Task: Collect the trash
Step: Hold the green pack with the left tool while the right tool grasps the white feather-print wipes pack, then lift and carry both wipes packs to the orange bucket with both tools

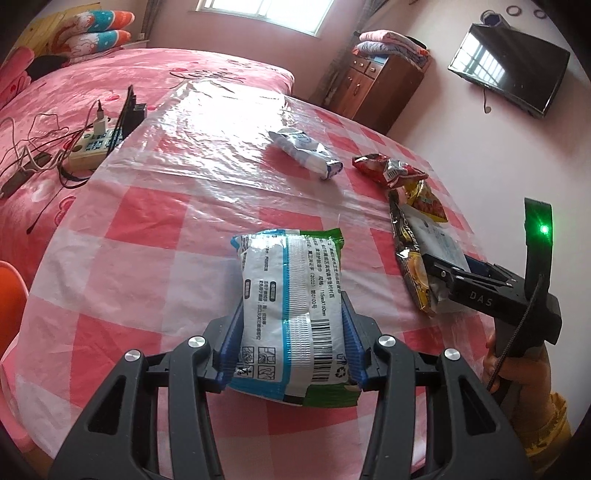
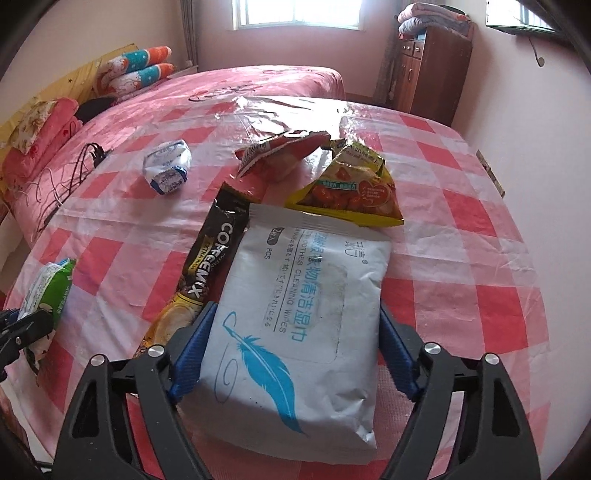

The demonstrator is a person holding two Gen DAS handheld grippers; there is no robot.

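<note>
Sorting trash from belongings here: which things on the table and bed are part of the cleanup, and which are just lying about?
Trash to collect:
green wipes pack
white wipes pack
coffee sachet
yellow snack bag
red wrapper
crumpled white packet

Lying about:
power strip
cables
pillows

Wipes pack (image 2: 295, 325) beside coffee sachet (image 2: 207, 266) (touching) on table (image 2: 480, 295).

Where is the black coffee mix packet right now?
In the right wrist view the coffee packet lies on the checked tablecloth, tucked along the left edge of the white wipes pack, just below the red snack wrapper.
</note>
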